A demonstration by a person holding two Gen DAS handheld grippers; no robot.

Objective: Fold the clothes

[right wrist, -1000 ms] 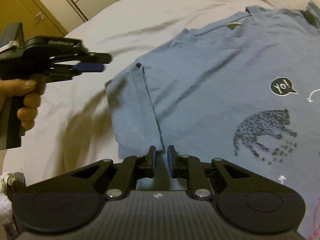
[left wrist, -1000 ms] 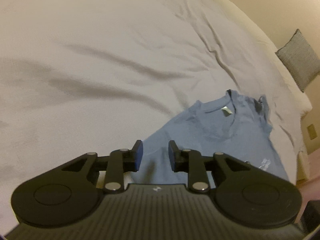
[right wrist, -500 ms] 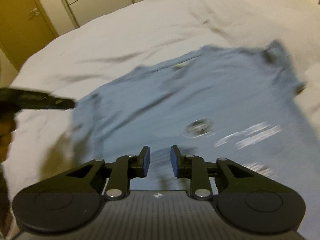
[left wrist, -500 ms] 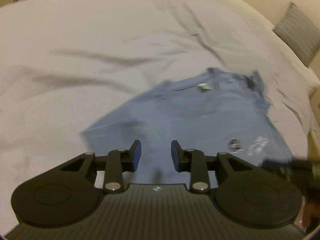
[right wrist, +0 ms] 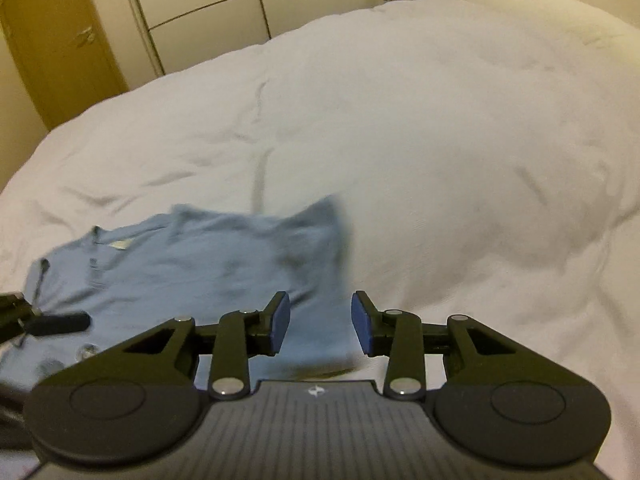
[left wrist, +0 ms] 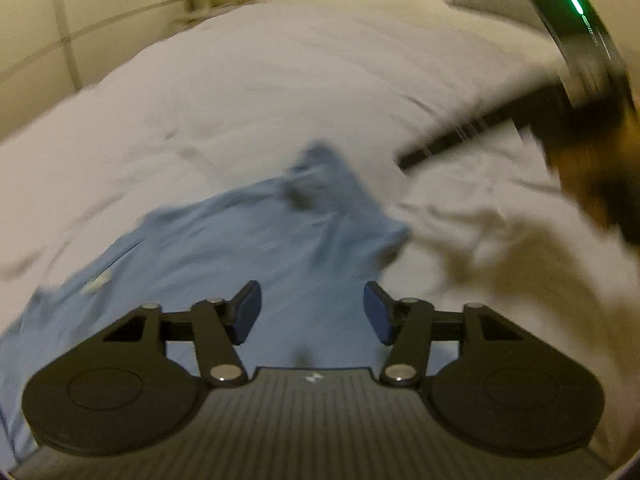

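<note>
Both grippers, left (left wrist: 312, 316) and right (right wrist: 320, 322), are gaping empty above the blue T-shirt (right wrist: 192, 264), white bedding (right wrist: 440, 140) spreading beyond its edges.

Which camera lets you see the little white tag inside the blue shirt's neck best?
The right wrist view: the white tag sits at the blue shirt's collar, fairly sharp and unobstructed. In the left wrist view the tag is a blurred pale smear near the shirt's left edge.

dim warm light – heavy motion blur – fisheye-curved edges – soft shadows
</note>
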